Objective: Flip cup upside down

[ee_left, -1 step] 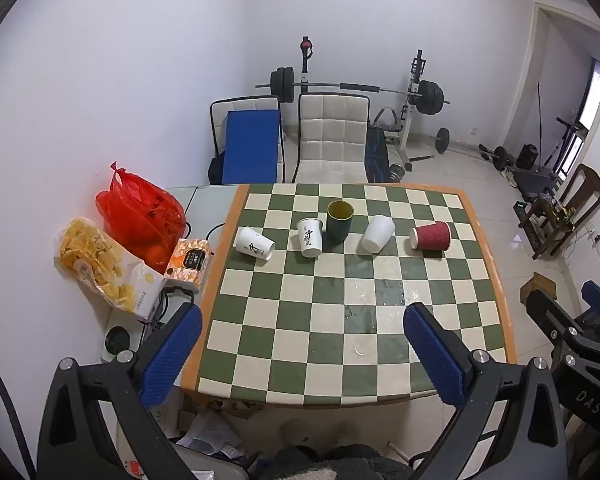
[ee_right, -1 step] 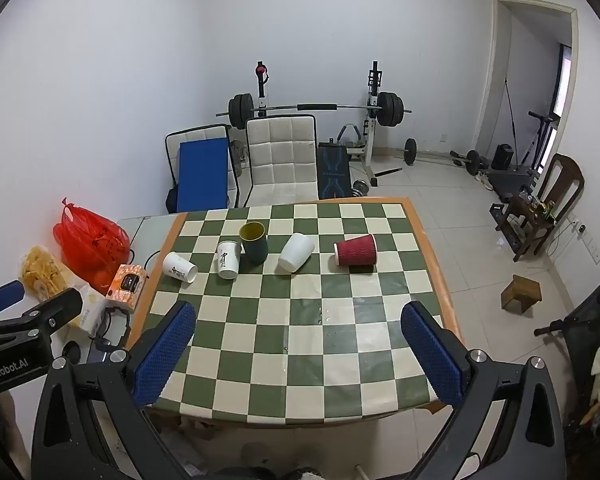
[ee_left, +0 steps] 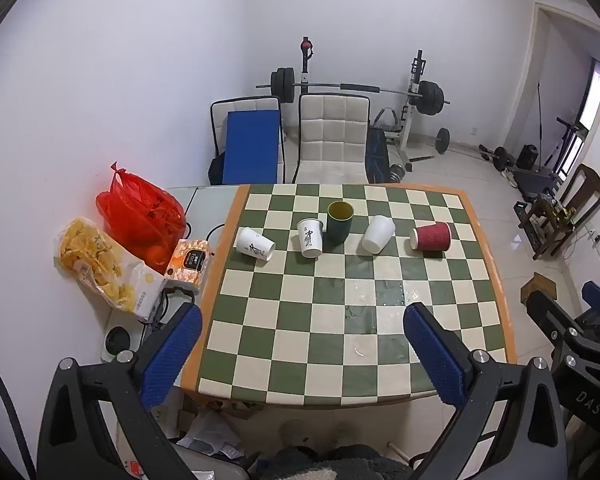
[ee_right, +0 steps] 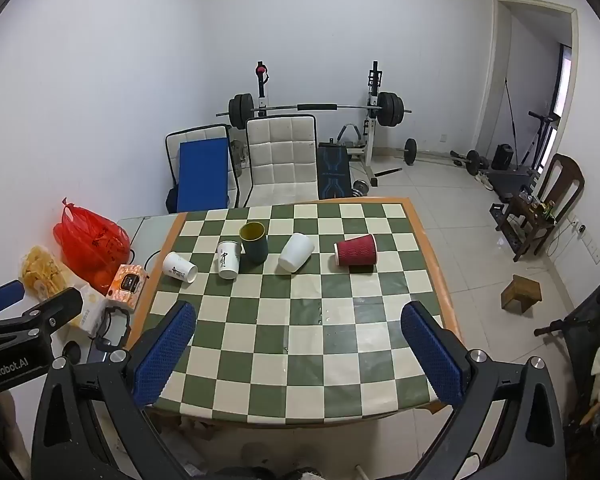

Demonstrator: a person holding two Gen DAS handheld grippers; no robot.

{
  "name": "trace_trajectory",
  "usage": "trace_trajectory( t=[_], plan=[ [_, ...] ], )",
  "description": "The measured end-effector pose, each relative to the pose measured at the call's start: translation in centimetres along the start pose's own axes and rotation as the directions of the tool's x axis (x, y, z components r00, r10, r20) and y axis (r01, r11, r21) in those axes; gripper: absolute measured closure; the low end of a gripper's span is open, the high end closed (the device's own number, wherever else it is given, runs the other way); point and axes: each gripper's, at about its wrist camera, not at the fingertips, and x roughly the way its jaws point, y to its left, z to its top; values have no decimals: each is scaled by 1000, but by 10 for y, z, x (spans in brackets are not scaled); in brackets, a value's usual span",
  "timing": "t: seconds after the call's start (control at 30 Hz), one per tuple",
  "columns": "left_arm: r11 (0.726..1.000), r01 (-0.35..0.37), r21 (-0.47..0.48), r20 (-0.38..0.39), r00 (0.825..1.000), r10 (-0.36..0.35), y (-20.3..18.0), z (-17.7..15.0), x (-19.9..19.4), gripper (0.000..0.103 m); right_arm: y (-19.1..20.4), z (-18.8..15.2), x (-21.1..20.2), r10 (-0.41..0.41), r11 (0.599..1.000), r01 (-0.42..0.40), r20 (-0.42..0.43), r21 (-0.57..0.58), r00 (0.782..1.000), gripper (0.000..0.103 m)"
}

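White walls enclose a tiled room; barbell rack (ee_left: 360,92) and two chairs stand behind a green-and-cream checkered table (ee_left: 352,332). Left of the table: snack bag (ee_left: 100,264), red plastic bag (ee_left: 140,216), orange box (ee_left: 190,260). Across the table's far half, left to right: printed white cup (ee_left: 255,244) on its side, second printed white cup (ee_left: 310,238) upright, touching or just beside dark green cup (ee_left: 339,222), also upright; plain white cup (ee_left: 378,234) tipped over; red ribbed cup (ee_left: 431,236) on its side. Left gripper (ee_left: 302,350) spread wide, holding nothing, at near edge. Right gripper (ee_right: 300,350) likewise wide, empty, well apart from all cups.
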Motion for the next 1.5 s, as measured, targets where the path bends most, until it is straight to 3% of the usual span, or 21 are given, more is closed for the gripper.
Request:
trace_trajectory(
  t=[1.5],
  plan=[
    [999,-30,18,13,999,29,9,14,-3,0,-6,6,0,-2,1000,2,1,-3,1000,0]
  ],
)
